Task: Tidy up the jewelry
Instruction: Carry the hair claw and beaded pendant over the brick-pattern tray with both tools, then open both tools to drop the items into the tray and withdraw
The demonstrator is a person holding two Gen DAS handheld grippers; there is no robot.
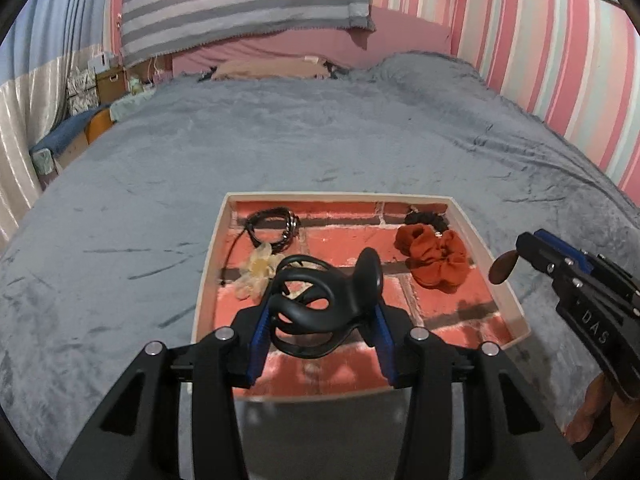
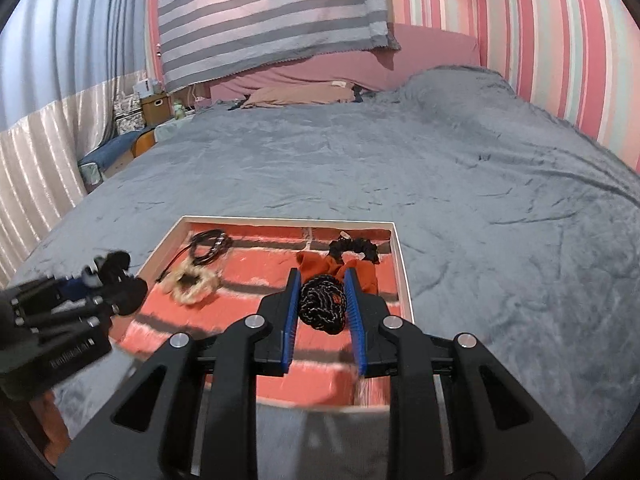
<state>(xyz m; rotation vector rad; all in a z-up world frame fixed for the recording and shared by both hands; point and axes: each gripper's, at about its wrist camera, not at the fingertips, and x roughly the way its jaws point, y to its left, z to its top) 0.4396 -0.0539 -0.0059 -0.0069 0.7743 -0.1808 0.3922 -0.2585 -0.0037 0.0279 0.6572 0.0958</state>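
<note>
Left gripper (image 1: 320,312) is clamped on a black plastic hair claw clip (image 1: 316,308), the clip sitting crosswise between the blue pads (image 1: 258,336), its looped body bridging pad to pad and one rounded end sticking up toward the right finger. Clip hangs above the near-middle of the tray (image 1: 208,256), a shallow white-rimmed tray with a red brick-pattern floor, lying on a grey plush bedspread (image 1: 160,160). Right gripper (image 2: 322,308) is closed on a black braided hair tie with pale flecks (image 2: 323,306), bunched in a coil between its blue pads, touching both; it is over the tray's right half, in front of the rust-orange scrunchie (image 1: 434,260). Already lying in the tray: black cord bracelet (image 1: 274,224) in the far-left corner, cream scrunchie (image 1: 256,270) just beside and nearer than it, black scrunchie (image 1: 426,218) in the far-right corner touching the orange one. In the left view the right gripper shows at the right edge beyond the tray's rim, with something dark brown and blurred at its tip. Striped pink wall (image 1: 560,80) behind, striped grey blanket (image 1: 240,0) hanging at the head of the bed.
</note>
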